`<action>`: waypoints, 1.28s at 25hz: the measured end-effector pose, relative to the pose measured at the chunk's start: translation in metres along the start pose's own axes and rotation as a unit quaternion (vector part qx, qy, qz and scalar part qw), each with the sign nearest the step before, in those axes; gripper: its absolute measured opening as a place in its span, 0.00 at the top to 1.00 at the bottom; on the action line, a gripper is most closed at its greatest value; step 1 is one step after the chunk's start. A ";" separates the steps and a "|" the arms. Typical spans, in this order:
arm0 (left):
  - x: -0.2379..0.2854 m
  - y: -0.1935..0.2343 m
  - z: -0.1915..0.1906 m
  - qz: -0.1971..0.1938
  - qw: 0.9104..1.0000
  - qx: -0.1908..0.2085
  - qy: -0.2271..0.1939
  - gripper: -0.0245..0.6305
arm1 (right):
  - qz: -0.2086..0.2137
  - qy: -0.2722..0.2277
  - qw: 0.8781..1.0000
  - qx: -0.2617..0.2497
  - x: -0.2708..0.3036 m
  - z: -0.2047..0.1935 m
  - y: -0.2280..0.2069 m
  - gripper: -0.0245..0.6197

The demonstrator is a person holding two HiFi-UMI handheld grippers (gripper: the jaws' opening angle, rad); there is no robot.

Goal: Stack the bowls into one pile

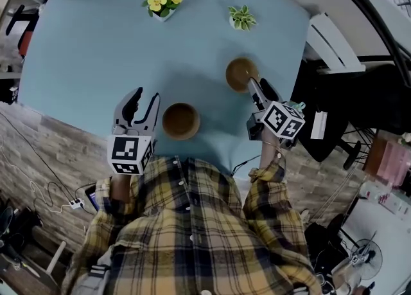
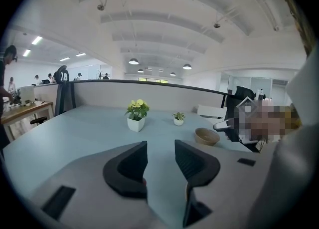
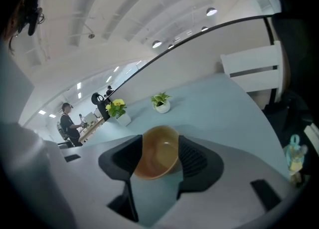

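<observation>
Two brown bowls stand apart on the light blue table [image 1: 96,43]. The near bowl [image 1: 180,121] sits just right of my left gripper [image 1: 146,98], which is open and empty. In the left gripper view its jaws [image 2: 160,155] frame bare table, with the far bowl [image 2: 207,136] off to the right. That far bowl [image 1: 241,73] lies at the tips of my right gripper [image 1: 257,88]. The right gripper view shows the bowl [image 3: 157,153] in the gap of the open right gripper [image 3: 160,157]. I see no pad pressing on it.
A white pot of yellow flowers [image 1: 163,1] and a small green plant [image 1: 242,18] stand at the table's far side. A white chair [image 1: 334,46] is off the right edge. The person's plaid shirt [image 1: 192,236] fills the near side.
</observation>
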State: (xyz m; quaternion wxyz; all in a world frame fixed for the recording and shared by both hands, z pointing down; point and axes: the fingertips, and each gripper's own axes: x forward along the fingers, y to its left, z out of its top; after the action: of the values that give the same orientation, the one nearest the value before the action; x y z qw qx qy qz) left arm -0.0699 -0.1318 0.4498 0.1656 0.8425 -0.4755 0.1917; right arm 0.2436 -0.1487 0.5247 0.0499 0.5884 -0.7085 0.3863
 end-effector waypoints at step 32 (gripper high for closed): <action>0.021 0.012 -0.004 0.001 1.000 -0.008 0.019 0.73 | 0.012 0.055 0.988 0.142 0.031 -0.034 -0.026 0.94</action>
State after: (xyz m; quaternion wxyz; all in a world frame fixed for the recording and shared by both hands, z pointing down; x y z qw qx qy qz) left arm -0.0707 -0.1511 0.4639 0.1816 0.8369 -0.4743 0.2042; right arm 0.2441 -0.1526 0.5776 -0.0001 0.5585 -0.6496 0.5158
